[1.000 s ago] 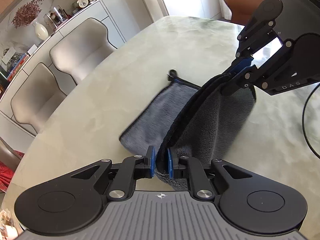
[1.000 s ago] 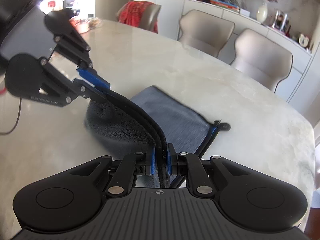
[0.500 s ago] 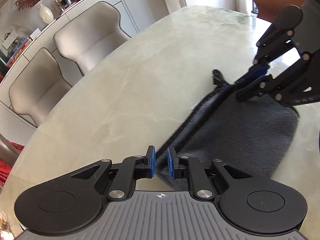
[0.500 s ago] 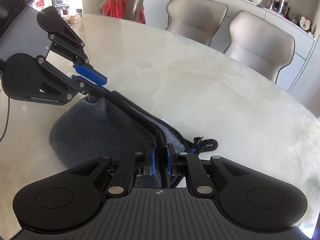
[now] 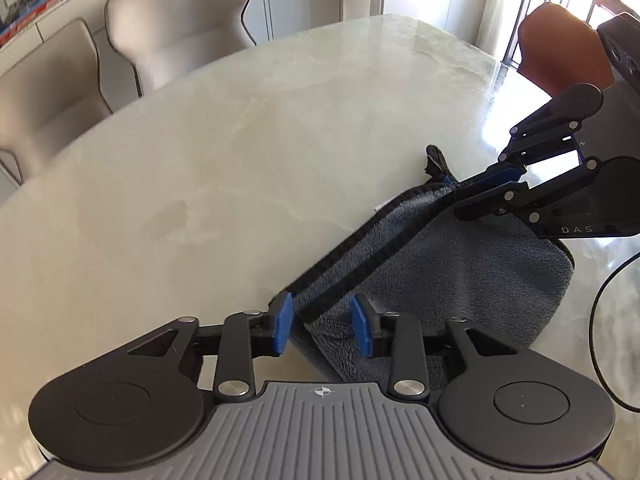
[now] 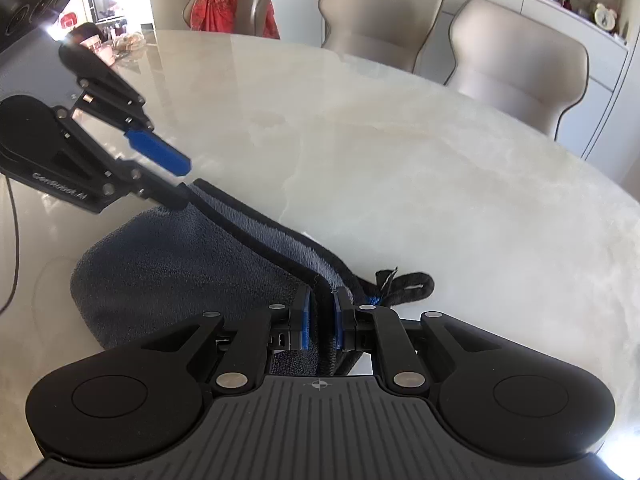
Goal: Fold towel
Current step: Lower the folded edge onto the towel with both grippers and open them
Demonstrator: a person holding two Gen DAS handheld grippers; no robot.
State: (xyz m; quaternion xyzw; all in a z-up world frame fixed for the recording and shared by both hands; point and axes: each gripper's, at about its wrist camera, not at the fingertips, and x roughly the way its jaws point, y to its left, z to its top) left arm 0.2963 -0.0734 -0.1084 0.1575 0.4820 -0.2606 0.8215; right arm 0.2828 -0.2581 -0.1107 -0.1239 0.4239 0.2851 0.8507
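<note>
A dark grey towel (image 5: 460,272) lies folded in half on the pale marble table (image 5: 200,200), its black-trimmed edges stacked along the far side. My left gripper (image 5: 323,320) stands over the near corner; its jaws are opening, and the towel's edge lies between the blue pads without being pressed. In the right wrist view, the left gripper (image 6: 180,182) shows the same gap above the towel (image 6: 180,264). My right gripper (image 6: 320,316) is shut on the other corner, beside the hanging loop (image 6: 408,284). The right gripper (image 5: 464,196) also appears in the left wrist view.
Beige chairs (image 5: 180,20) line the table's far side, with a sideboard behind them. An orange chair (image 5: 560,48) stands at one end, and a red cloth (image 6: 236,4) hangs over a chair at the other. A black cable (image 5: 600,320) curves across the table near the towel.
Both grippers carried the raised towel edge across and down until it lay over the lower layer. The left jaws, shut on the edge before, have spread apart. The right stays shut.
</note>
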